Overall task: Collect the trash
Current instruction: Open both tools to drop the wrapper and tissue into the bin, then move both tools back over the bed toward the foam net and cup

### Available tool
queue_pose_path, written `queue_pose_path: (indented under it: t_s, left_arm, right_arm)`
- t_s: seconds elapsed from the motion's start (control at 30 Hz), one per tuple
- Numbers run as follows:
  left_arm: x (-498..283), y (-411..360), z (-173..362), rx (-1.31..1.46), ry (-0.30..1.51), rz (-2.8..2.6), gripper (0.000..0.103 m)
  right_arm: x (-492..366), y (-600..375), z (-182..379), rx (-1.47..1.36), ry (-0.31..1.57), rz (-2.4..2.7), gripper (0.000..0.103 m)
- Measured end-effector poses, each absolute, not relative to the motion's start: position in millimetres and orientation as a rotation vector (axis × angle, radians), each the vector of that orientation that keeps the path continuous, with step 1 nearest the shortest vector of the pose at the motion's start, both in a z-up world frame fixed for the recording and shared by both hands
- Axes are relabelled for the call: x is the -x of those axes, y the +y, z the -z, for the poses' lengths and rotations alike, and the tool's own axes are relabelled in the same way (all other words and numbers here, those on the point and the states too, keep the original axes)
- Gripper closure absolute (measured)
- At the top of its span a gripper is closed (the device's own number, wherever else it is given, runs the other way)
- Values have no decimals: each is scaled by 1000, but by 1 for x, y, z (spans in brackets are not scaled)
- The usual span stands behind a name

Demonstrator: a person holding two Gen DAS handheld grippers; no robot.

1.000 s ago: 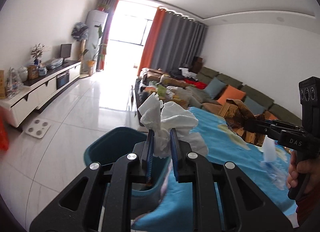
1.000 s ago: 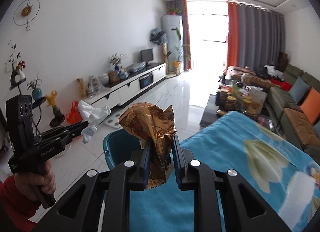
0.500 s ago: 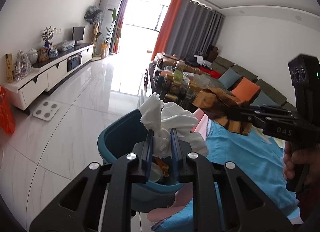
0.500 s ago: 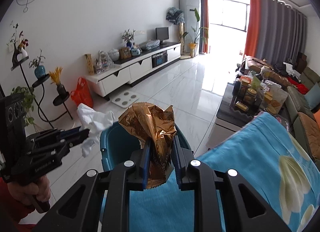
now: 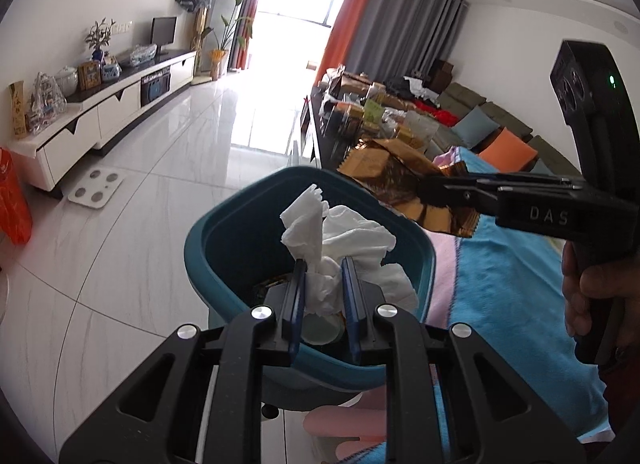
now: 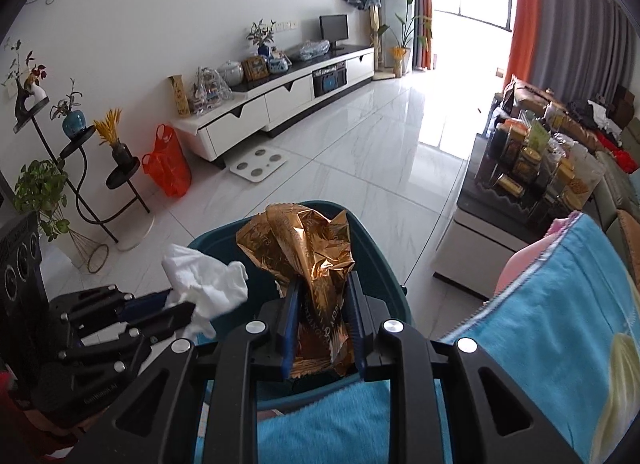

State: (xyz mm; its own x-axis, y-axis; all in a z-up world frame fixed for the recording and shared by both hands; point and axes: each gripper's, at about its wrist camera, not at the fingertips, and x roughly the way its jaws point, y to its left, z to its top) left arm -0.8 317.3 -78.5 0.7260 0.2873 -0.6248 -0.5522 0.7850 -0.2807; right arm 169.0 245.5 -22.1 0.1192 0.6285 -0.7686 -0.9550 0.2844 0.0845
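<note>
My left gripper is clamped on a crumpled white tissue, the wad standing up from between the blue pads and spilling to the right of them; directly ahead of and below its fingertips sits the teal bin, mouth open, some dark scraps and a pale round item at the bottom, too dim to name; my right gripper is pinched on a crinkled gold foil wrapper, the foil rising above the pads and its lower end hanging down between them; the same bin lies just beyond and under that wrapper; from the left wrist view the right gripper reaches in from the right side, the wrapper held over the far right rim of the bin; a hand grips its handle; from the right wrist view the left gripper comes in from the left with the tissue at the bin's near left rim; a blue blanket lies to the right of both tools, its edge close against the bin; white tiled floor stretches ahead; an orange plastic bag sits well off to the left.
</note>
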Motion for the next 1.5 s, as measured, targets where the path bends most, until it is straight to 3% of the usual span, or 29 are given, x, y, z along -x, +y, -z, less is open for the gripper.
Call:
queue_pose_path:
  t_s: [0.37, 0.43, 0.53, 0.67, 0.87, 1.27, 1.5]
  left_arm:
    - [-34, 326, 106, 475, 670, -489, 82]
    - [-38, 328, 109, 473, 680, -496, 71]
    - [-40, 330, 109, 461, 678, -523, 58]
    - [-39, 334, 106, 460, 663, -550, 51]
    - [-26, 336, 98, 458, 630, -585, 44]
    - [2, 316, 60, 393, 546, -635, 15]
    - [8, 301, 30, 349, 502, -650, 6]
  right_arm:
    - [-177, 271, 46, 551, 886, -1220, 72]
    - [-178, 273, 46, 541, 889, -1224, 66]
    - [-180, 275, 44, 531, 894, -1218, 65]
    - [-182, 272, 41, 504, 886, -1215, 56]
    - [-182, 261, 32, 465, 867, -1221, 51]
    - [-178, 193, -9, 326, 751, -1214, 16]
    - [-178, 138, -20, 236, 709, -1186, 7]
